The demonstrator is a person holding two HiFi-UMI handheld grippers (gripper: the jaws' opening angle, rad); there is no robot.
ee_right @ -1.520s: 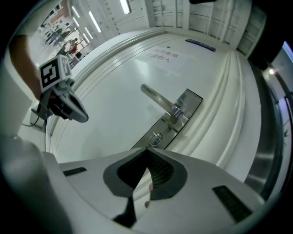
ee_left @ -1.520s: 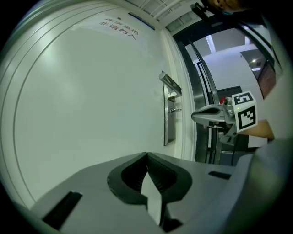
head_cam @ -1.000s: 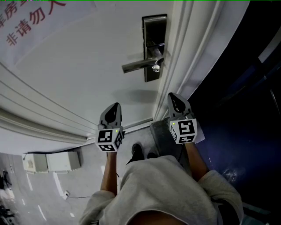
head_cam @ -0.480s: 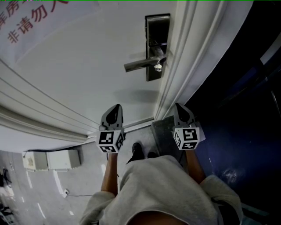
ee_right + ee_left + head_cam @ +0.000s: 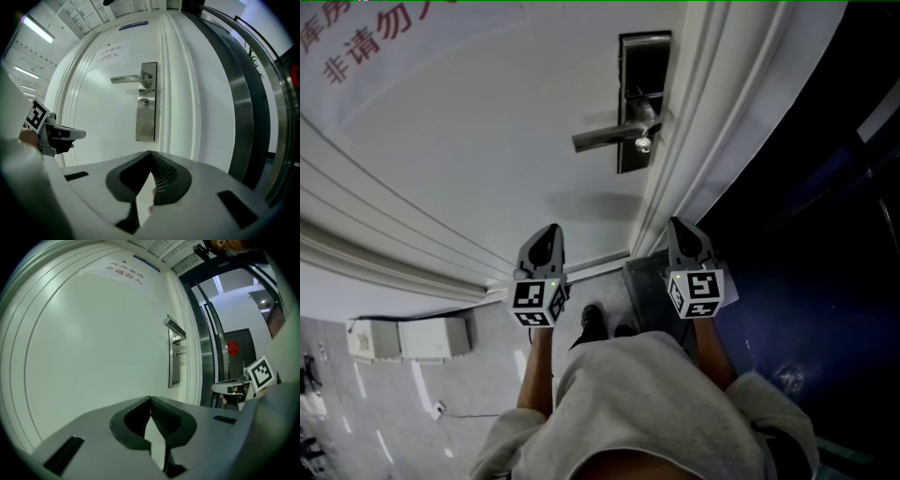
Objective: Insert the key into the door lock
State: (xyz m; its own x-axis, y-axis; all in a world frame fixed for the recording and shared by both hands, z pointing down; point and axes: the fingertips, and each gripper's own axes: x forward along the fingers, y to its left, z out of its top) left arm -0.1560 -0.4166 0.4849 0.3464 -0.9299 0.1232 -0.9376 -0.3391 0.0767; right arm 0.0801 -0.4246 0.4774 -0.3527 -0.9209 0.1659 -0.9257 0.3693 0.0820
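Door point(image 5: 487, 159): white and panelled, shut against its frame. It fills most of your head view.
Door frame point(image 5: 712, 112): white moulding to the right of the door, with a dark space beyond it.
Notice point(image 5: 375, 47): a sheet with red print, high on the door and well apart from the lock.
Left gripper point(image 5: 547, 232): your jaws are pressed together with nothing between them. It points at the bare door panel, left of the lock.
Right gripper point(image 5: 682, 228): jaws likewise closed tip to tip and empty. It is held near the frame and faces the lock plate (well short of it).
Lock plate point(image 5: 643, 66): an upright steel plate beside the door's edge.
Lever point(image 5: 605, 139): level, pointing away from the frame.
Key point(image 5: 643, 143): read with caution. A small bright piece stands out of the lock plate just below the lever, and it is too small to confirm as the key.
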